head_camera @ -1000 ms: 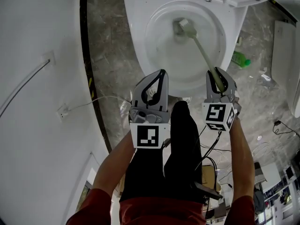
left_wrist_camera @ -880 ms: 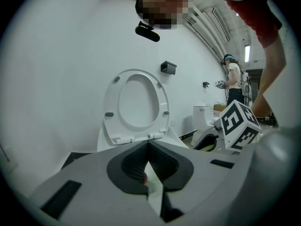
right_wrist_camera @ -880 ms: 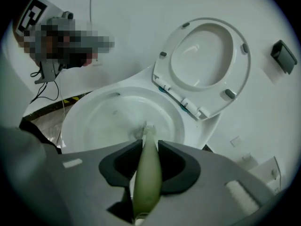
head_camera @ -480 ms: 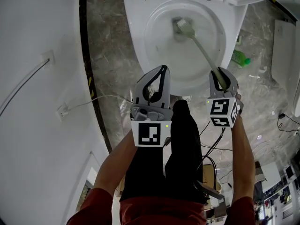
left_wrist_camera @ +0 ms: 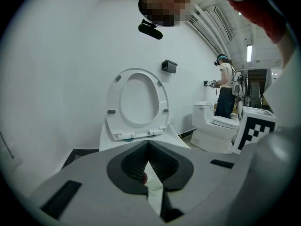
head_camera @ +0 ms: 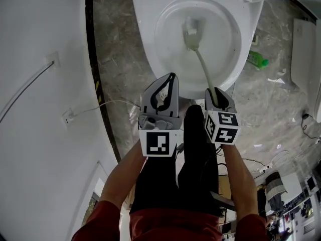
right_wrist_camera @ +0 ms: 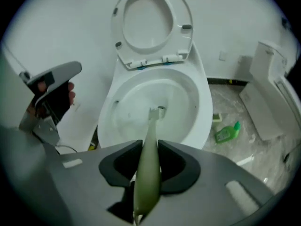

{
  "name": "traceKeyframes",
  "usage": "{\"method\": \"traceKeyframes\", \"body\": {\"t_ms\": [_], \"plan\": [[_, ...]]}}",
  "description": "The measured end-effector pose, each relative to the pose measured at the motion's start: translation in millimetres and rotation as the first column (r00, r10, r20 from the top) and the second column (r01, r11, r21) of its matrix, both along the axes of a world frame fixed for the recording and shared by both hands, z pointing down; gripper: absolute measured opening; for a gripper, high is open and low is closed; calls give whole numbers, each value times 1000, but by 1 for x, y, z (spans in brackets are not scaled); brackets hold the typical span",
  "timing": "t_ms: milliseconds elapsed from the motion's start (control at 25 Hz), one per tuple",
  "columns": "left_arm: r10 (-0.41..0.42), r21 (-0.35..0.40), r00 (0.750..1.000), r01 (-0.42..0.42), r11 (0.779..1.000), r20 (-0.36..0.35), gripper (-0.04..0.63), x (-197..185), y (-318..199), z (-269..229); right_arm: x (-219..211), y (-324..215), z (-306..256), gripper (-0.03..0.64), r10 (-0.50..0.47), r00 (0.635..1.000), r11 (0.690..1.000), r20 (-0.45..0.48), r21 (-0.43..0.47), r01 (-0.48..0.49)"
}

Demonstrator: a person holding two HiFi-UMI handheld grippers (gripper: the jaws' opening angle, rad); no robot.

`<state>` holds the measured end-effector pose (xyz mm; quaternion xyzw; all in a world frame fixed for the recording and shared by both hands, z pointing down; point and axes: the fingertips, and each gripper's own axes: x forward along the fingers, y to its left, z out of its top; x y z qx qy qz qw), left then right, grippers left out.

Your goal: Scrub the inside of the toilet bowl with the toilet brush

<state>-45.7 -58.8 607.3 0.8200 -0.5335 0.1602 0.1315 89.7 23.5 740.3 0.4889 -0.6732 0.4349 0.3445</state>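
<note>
Toilet brush [head_camera: 201, 67] is gripped by its handle between the jaws of the right gripper [head_camera: 216, 91]. It is angled forward and down from there, and its head is set low inside the toilet bowl [head_camera: 150, 59]. The left gripper [head_camera: 173, 77] is held alongside, jaws closed together on nothing. Grey marbled floor [head_camera: 118, 59] is seen around the bowl, and a green bottle [head_camera: 257, 61] is seen lying to the right.

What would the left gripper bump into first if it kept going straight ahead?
Most likely the raised toilet seat. In the left gripper view it stands upright just past the shut tips of the left gripper. Depth is hard to judge, so the bowl rim below might come first.
</note>
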Motion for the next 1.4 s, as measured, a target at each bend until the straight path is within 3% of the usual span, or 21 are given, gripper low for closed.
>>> {"method": "traceKeyframes", "body": {"t_ms": [160, 360, 640, 800, 920, 1000, 1080, 1160, 1240, 1320, 1400], "plan": [[-12, 12, 1000, 13, 1000, -4, 5, -5, 3, -5, -23, -4, -4, 115, 235, 955, 968, 181, -135, -213], [-25, 15, 1000, 25, 1000, -2, 5, -10, 3, -7, -31, -25, 0, 115, 368, 889, 923, 273, -222, -314], [-18, 30, 1000, 18, 999, 4, 5, -11, -5, -7, -25, -60, 26, 115, 463, 831, 877, 307, -297, -378], [-29, -18, 1000, 29, 999, 6, 5, -13, 1, -1, -18, -76, 33, 115, 463, 838, 873, 289, -309, -376], [-22, 32, 1000, 22, 999, 6, 5, -13, -3, -7, -16, -72, 27, 117, 341, 911, 921, 233, -275, -275], [-14, 38, 1000, 14, 999, 10, 5, -13, -3, -7, -13, -70, 17, 115, 156, 978, 971, 138, -201, -127], [-21, 30, 1000, 21, 999, 5, 5, -15, -2, -6, -13, -74, 2, 115, -75, 997, 992, 9, -101, 75], [-32, 22, 999, 32, 999, 1, 5, -17, -2, -5, -21, -85, -13, 115, -277, 953, 961, -123, -12, 278], [-49, 6, 999, 49, 999, -7, 5, -21, -3, -5, -31, -95, -22, 115, -404, 890, 906, -214, 45, 422], [-63, -18, 998, 63, 998, -7, 5, -25, -2, -2, -41, -103, -25, 115, -469, 841, 859, -270, 83, 505], [-59, -20, 998, 60, 998, 7, 5, -29, -3, -1, -46, -111, -23, 115, -486, 821, 845, -299, 78, 529]]}}
